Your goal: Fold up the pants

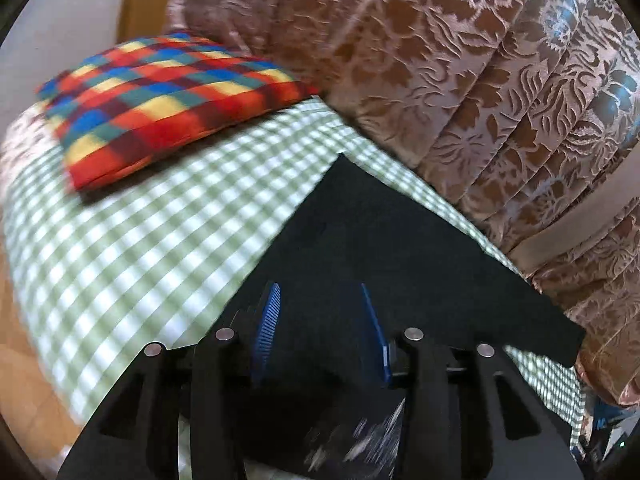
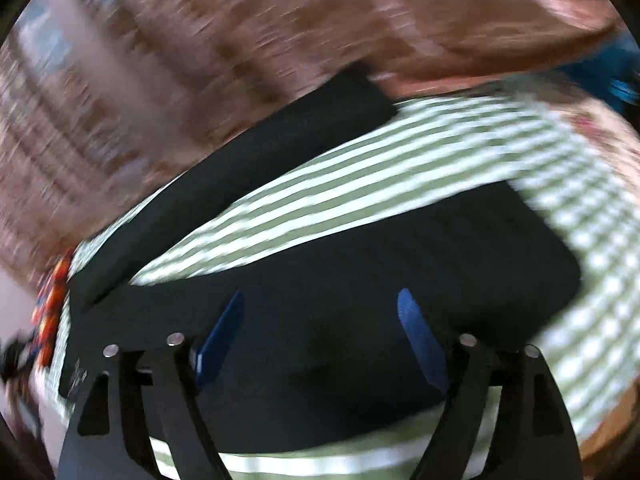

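Black pants [image 1: 380, 240] lie flat on a bed with a green-and-white checked sheet [image 1: 140, 248]. My left gripper [image 1: 320, 286] hovers over their near part, its blue pads [image 1: 270, 312] apart and nothing pinched between them. In the blurred right wrist view the pants [image 2: 380, 256] spread in a V, with one leg [image 2: 240, 168] running toward the curtain. Between the two legs shows a wedge of sheet [image 2: 340, 184]. My right gripper [image 2: 322, 291] stands wide open above the dark cloth, and its fingers [image 2: 420, 336] hold nothing.
A pillow [image 1: 168, 100] checked in red, blue and yellow rests at the far end of the bed. A brown floral curtain [image 1: 440, 60] hangs close along the far side. Wooden floor [image 1: 24, 340] shows beyond the near left edge of the bed.
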